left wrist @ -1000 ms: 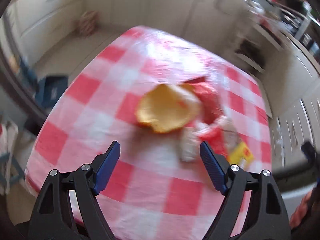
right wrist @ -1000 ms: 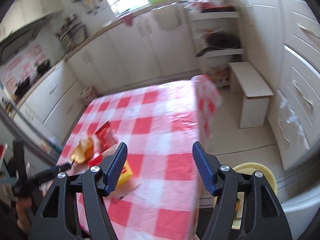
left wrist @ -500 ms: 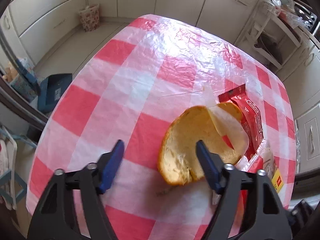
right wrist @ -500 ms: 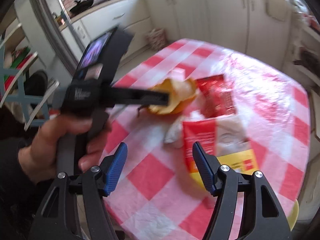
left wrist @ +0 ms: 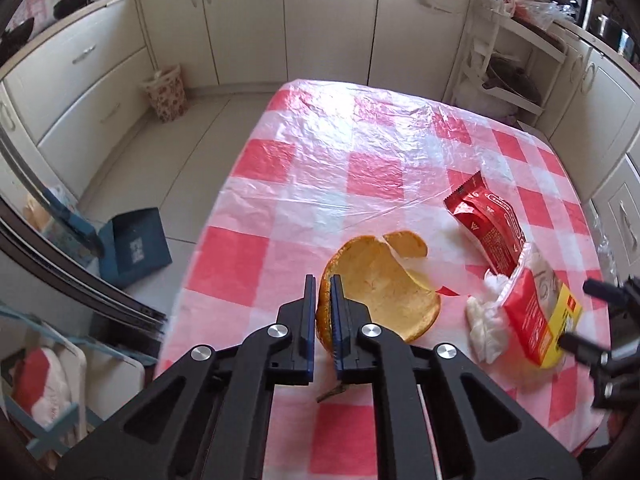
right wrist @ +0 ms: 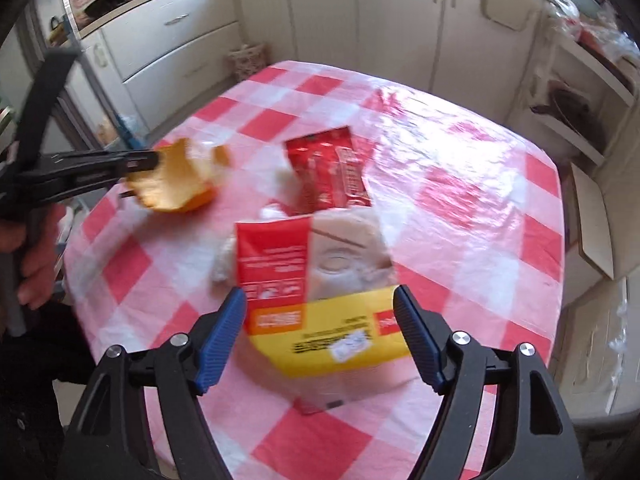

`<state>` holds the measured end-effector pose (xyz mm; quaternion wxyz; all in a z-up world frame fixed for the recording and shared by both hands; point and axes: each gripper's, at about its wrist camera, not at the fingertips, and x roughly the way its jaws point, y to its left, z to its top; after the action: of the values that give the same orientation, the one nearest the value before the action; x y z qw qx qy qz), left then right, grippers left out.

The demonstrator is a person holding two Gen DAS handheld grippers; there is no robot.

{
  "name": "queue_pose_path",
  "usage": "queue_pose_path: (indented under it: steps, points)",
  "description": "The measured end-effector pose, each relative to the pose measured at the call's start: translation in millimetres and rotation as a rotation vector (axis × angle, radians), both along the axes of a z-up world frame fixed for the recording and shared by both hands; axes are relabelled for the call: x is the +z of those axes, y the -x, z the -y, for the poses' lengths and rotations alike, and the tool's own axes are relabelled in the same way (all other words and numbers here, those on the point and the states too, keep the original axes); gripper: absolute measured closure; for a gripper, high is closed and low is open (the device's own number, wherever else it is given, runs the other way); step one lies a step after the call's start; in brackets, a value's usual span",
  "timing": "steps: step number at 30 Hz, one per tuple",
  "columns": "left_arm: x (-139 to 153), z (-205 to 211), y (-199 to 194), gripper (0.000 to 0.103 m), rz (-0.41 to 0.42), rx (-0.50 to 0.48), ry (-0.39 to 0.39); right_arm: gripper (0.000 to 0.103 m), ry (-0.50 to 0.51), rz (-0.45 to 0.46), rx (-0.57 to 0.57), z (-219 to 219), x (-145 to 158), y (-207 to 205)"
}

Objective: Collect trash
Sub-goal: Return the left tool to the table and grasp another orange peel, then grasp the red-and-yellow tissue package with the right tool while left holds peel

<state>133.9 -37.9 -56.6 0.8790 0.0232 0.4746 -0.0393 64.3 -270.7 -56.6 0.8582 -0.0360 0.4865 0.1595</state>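
Your left gripper [left wrist: 323, 316] has just closed its jaws on the orange peel's [left wrist: 380, 296] near rim. Only your right view shows your right gripper [right wrist: 320, 336], jaws wide and just opening, straddling the red-yellow carton [right wrist: 320, 280]. Beyond lie the red wrapper [right wrist: 332, 172], checked table [left wrist: 360, 152] and cabinets [left wrist: 240, 20].

Red-and-white checked tablecloth [left wrist: 372, 172] under clear plastic sheet covers table. Floral basket [left wrist: 167, 94] on floor beyond table's far left corner, against cream cabinets [left wrist: 248, 20]. Blue dustpan [left wrist: 134, 246] on floor off table's left edge. White shelf rack [left wrist: 516, 68] past far right corner.
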Motion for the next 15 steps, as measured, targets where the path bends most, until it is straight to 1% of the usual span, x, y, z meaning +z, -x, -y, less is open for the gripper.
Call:
queue_pose_path:
  steps: [4,7,9,10,11,12,13,14,15]
  points:
    - [9,-4,11,0.096,0.043,-0.059,-0.067,0.025,-0.02,-0.059,-0.04,8,-12,-12]
    - [5,-9,10,0.096,0.022,-0.062,-0.072,0.025,-0.001,-0.112,-0.038,4,-24,-15]
    - [1,-12,8,0.096,0.002,-0.053,-0.07,0.025,0.025,-0.117,-0.028,0,-29,-13]
    - [-1,-14,7,0.096,-0.004,-0.047,-0.069,0.027,0.027,-0.114,-0.019,-2,-29,-11]
    - [-3,-15,7,0.096,-0.01,-0.045,-0.066,0.038,0.022,-0.109,-0.01,-4,-29,-10]
    - [-5,-15,7,0.096,-0.012,-0.043,-0.067,0.045,0.015,-0.103,-0.007,-4,-27,-9]
    - [-6,-15,8,0.096,-0.013,-0.04,-0.07,0.066,0.002,-0.107,-0.002,-2,-26,-8]
    - [-8,-14,8,0.096,-0.015,-0.039,-0.074,0.084,-0.02,-0.116,0.001,1,-25,-8]
    - [-9,-14,8,0.096,-0.019,-0.039,-0.077,0.088,-0.052,-0.121,0.002,5,-23,-7]
